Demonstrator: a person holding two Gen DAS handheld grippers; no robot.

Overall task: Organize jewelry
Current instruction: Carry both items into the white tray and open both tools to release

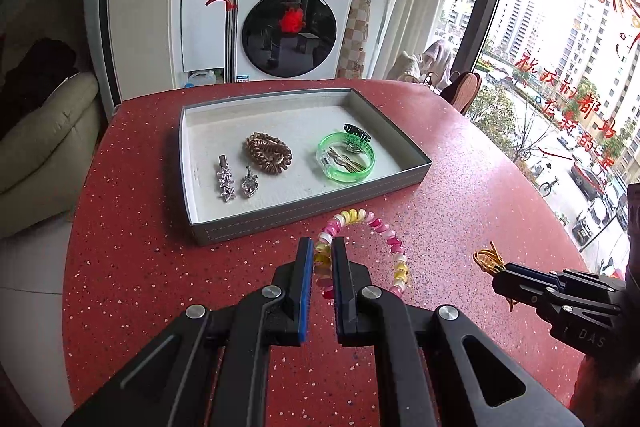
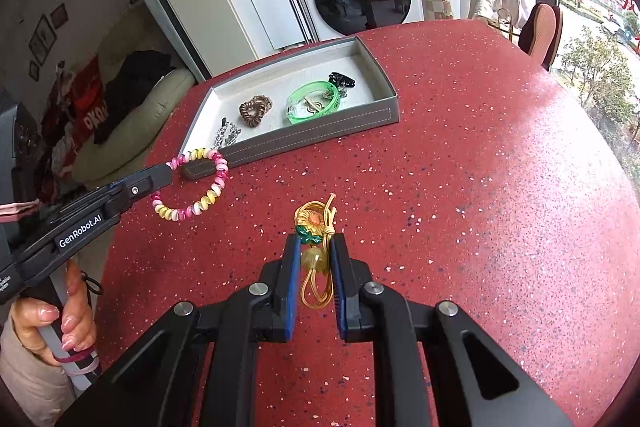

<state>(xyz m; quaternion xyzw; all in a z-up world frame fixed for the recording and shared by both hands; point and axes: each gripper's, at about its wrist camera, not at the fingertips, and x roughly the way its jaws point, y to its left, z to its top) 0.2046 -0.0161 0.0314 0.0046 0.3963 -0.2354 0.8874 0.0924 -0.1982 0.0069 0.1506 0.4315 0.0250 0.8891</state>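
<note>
A grey tray point(image 1: 224, 231) with a white liner sits on the red table. In it lie a brown spiral tie point(image 1: 267, 153), two silver clips point(image 1: 226, 183), a green bangle point(image 1: 347, 158) and a black claw clip point(image 1: 357, 131). My left gripper point(image 1: 323, 247) is shut on a pink-and-yellow spiral bracelet point(image 1: 390, 239) in front of the tray; the bracelet also shows in the right wrist view point(image 2: 208, 195). My right gripper point(image 2: 317, 245) is shut on a gold cord hair tie with an orange flower point(image 2: 314, 223); the tie also shows in the left wrist view point(image 1: 486, 259).
The red speckled table point(image 2: 460, 167) curves away at its edges. A washing machine point(image 1: 290, 27) stands behind it, a sofa point(image 1: 40, 147) to the left, a chair point(image 1: 464, 91) and a window to the right.
</note>
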